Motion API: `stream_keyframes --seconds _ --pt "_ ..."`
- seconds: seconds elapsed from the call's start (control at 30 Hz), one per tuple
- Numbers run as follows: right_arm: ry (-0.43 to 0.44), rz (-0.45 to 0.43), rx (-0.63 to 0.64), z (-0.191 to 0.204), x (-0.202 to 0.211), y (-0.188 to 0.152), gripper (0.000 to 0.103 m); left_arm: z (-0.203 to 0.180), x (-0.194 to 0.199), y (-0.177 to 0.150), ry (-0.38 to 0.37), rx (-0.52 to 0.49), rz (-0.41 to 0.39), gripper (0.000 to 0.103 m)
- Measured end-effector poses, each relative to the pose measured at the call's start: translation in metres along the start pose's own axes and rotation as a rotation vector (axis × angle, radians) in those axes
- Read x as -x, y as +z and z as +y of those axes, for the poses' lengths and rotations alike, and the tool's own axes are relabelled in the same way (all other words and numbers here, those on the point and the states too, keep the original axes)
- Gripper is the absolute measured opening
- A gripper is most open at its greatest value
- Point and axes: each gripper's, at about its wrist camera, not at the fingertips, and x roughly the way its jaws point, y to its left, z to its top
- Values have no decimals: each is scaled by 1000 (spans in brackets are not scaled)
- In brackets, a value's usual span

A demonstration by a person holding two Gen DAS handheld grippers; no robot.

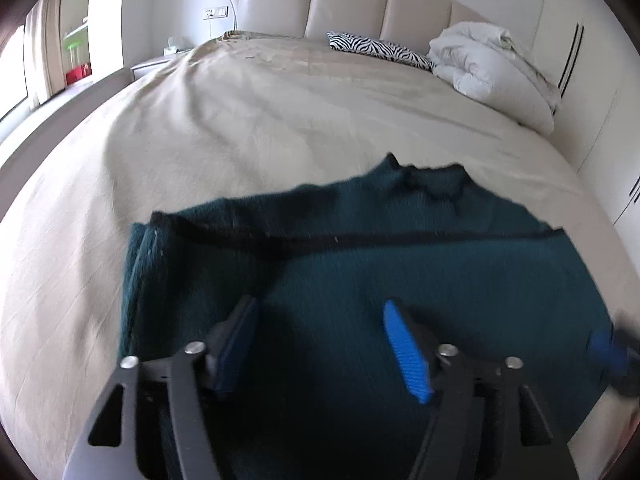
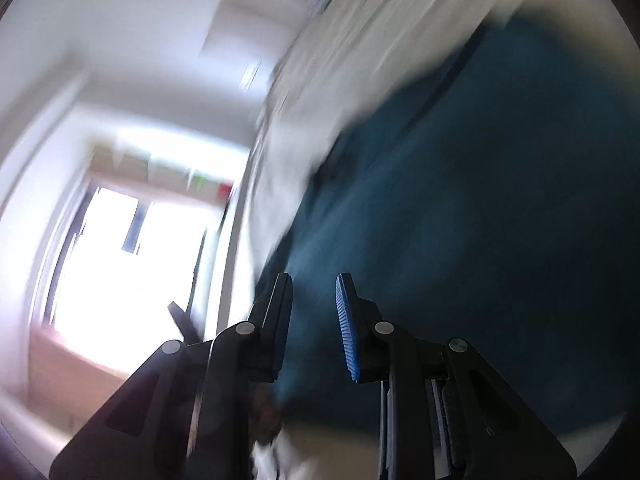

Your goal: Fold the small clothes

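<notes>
The dark green sweater [image 1: 360, 264] lies on the bed's [image 1: 240, 120] near side. The left gripper [image 1: 320, 344] hovers wide and empty above it. The right gripper [image 2: 314, 320] looks narrowed, apparently empty through the blur; a hasty pinch could drag the fold crooked.

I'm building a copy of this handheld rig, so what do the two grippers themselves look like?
Both look alike. The left gripper has matte black angular arms with triangular cut-outs and round silver pivot bolts, ending in two flat fingers with blue ribbed pads. The right gripper is built the same way, with blue ribbed pads. No cables, markings or sleeves show.
</notes>
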Motion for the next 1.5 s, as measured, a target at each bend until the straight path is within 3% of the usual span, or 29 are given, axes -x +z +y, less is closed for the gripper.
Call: stream_keyframes --seconds 0.07,0.17,0.27,0.53,0.63,0.67,0.73,0.8,0.9,1.0,1.03,1.1,1.17,1.27,1.37,1.5 --pt "-7 133 67 14 -38 -33 22 -2 0 -5 20 -19 2 72" --pt "-66 188 47 -8 -61 -45 21 0 0 -7 14 -18 5 72" --pt "4 76 -82 -40 -39 -32 18 2 0 -8 7 -19 0 72" --pt "-148 -273 -159 -97 90 1 20 0 -1 -12 9 -21 -15 73" --pt "-208 -352 -168 -93 118 -2 26 0 4 -11 20 -18 -4 73" --pt "-213 -349 -153 -84 117 -5 30 -1 8 -12 24 -11 -3 73" --pt "-170 -303 -82 -56 98 -14 55 -1 25 -18 -26 32 -7 73" --pt "-116 -229 -24 -30 67 -20 57 0 41 -28 -76 73 -23 73" --pt "-56 -101 41 -7 18 -34 57 12 50 -47 -55 106 -17 73" --pt "-131 -62 -7 -30 -2 -32 53 33 50 -60 -68 120 -8 66" --pt "-134 -80 -46 -41 5 -31 48 36 52 -60 -72 115 -3 65" --pt "-91 -137 -126 -53 26 -37 50 41 61 -59 -80 126 -1 64" --pt "-150 -244 -141 -56 63 -43 53 44 72 -58 -77 162 -6 64" --pt "-183 -335 -196 -66 110 -50 57 37 88 -59 -105 182 -45 70" --pt "-223 -382 -283 -80 143 -63 57 12 86 -56 -162 157 -29 71" --pt "-230 -392 -387 -96 144 -70 57 -13 65 -55 -232 158 43 72"
